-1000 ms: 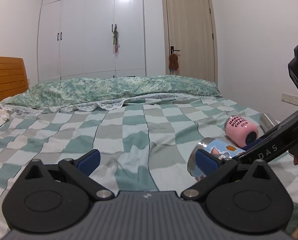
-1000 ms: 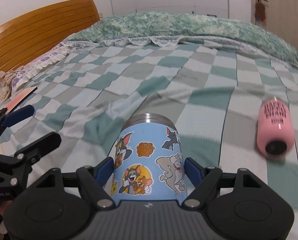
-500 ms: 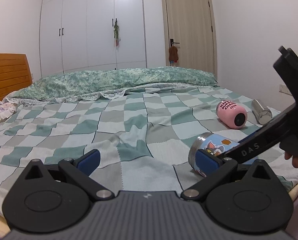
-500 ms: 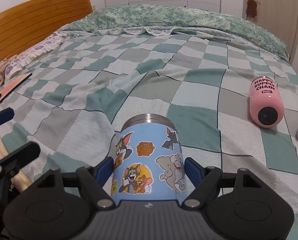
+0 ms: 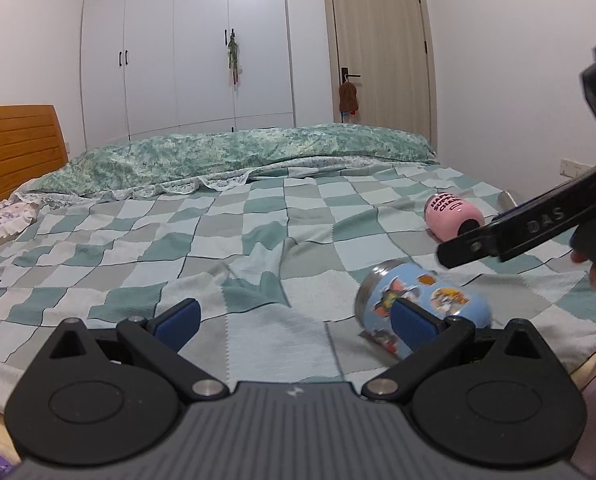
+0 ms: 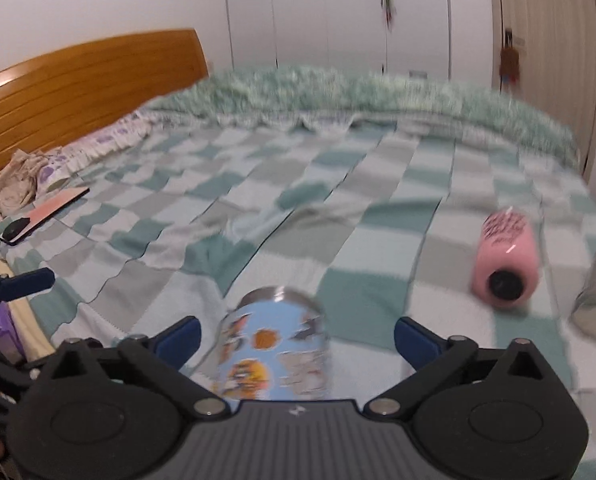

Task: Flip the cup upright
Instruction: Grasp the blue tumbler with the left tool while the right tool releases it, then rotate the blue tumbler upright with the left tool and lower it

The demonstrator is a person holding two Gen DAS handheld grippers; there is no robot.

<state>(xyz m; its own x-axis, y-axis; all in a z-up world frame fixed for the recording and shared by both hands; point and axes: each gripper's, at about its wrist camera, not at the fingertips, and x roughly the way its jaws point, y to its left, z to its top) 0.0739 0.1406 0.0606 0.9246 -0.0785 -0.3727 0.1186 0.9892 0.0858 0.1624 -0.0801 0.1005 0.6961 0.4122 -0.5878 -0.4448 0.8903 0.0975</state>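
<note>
Logging change: half a second ago our right gripper (image 6: 296, 336) clamps the blue cartoon cup (image 6: 274, 350); now its blue pads (image 6: 178, 336) stand wide apart with clear gaps on both sides of the cup, so we hold nothing.
Cup position: the cup lies on its side on the checked blanket (image 5: 226, 240), near the right edge of the bed, steel rim pointing far-left in the left wrist view (image 5: 421, 304); it is not upright.
Cup motion: the right wrist view is blurred, so we cannot tell whether the cup rolls or only the camera moves.
Right gripper place: in the left wrist view its black finger (image 5: 509, 232) sits above and to the right of the cup, apart from it.
Left gripper: our left gripper (image 5: 294, 320) is fully spread and empty, low over the near blanket; its right pad overlaps the cup in view, contact uncertain.
Other items: pink bottle (image 5: 451, 218) on its side, farther right; a steel tumbler (image 6: 595, 292) beside it; a phone (image 6: 44, 216) far left.
Task meaning: we judge the flip undone; a fresh grasp is needed, and the cup may roll toward the bed edge.
</note>
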